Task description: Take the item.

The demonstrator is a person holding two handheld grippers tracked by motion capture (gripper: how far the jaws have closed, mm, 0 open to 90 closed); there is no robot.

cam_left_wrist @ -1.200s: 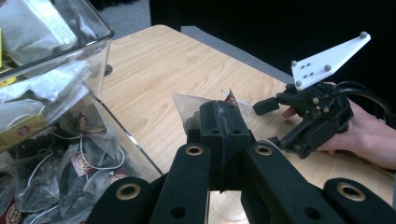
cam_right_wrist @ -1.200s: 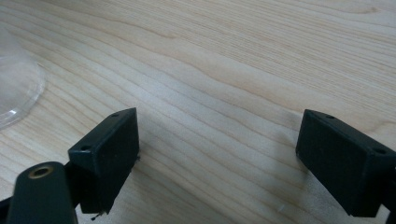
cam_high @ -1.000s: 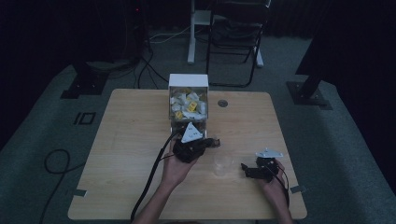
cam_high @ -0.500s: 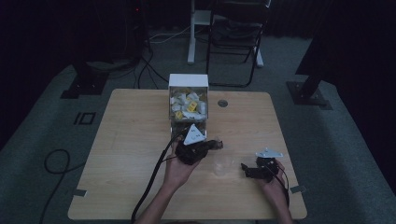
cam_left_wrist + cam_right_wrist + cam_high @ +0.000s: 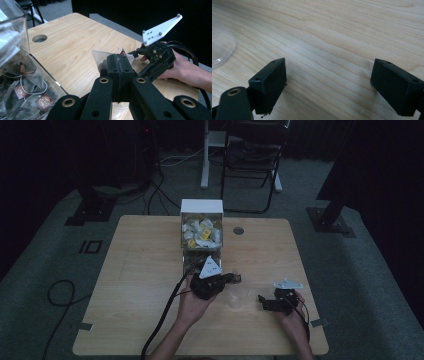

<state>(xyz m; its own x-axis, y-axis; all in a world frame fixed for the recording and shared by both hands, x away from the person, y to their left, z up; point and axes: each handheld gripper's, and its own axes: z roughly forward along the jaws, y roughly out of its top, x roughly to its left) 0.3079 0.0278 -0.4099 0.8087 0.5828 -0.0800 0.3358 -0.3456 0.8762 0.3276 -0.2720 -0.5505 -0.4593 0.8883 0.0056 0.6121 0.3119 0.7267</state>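
One gripper (image 5: 119, 65) clamps a tea bag (image 5: 101, 58) (right gripper (image 5: 329, 82) gapes wide)

A folding chair (image 5: 252, 150) stands beyond the wooden table (image 5: 140, 270), with cables (image 5: 60, 292) on the floor.

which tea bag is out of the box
The tea bag pinched in the left gripper, held over the table; the others lie piled inside the clear box.

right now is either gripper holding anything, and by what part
The left gripper is shut on a tea bag, pinching the mesh pouch near one edge. The right gripper is open, holding nothing.
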